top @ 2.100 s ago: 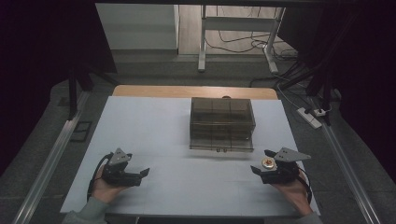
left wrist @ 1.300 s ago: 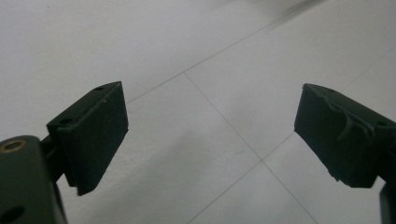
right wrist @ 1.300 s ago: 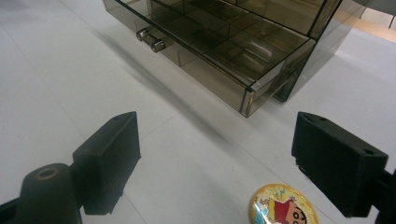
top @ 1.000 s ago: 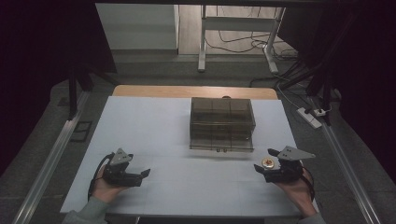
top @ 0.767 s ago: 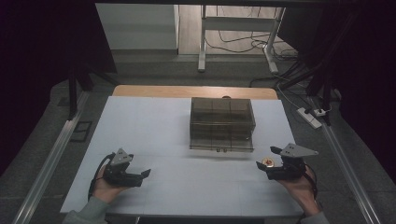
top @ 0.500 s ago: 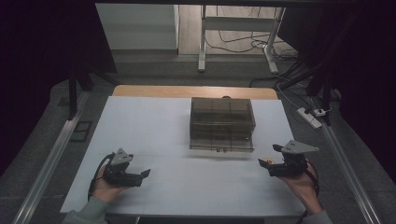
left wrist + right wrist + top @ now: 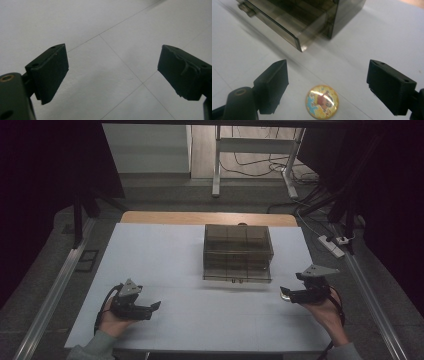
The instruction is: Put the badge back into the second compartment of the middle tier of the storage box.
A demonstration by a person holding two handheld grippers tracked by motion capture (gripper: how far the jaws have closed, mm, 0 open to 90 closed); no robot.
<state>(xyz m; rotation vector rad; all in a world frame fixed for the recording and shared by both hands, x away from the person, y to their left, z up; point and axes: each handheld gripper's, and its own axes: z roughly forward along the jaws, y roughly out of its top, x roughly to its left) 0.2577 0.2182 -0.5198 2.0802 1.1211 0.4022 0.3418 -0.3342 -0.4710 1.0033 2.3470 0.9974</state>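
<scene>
A smoked, see-through drawer box (image 7: 237,252) stands at the middle of the white table (image 7: 160,255). In the right gripper view its lowest drawer (image 7: 294,22) sticks out a little, with a small knob (image 7: 244,6). A round, colourful badge (image 7: 322,101) lies flat on the table, between and just short of the tips of my right gripper (image 7: 327,75), which is open. That right gripper (image 7: 285,294) sits to the right of the box's front. My left gripper (image 7: 154,306) rests at the front left, open over bare table (image 7: 112,67) with nothing between its fingers.
A wooden strip (image 7: 200,217) edges the table's far side. Metal rails (image 7: 55,290) run along the floor on both sides. A power strip (image 7: 332,245) and cables lie on the floor at the right. A desk frame (image 7: 250,150) stands beyond the table.
My right gripper has drifted a little to the right and farther from the person. The left gripper and the box have stayed put.
</scene>
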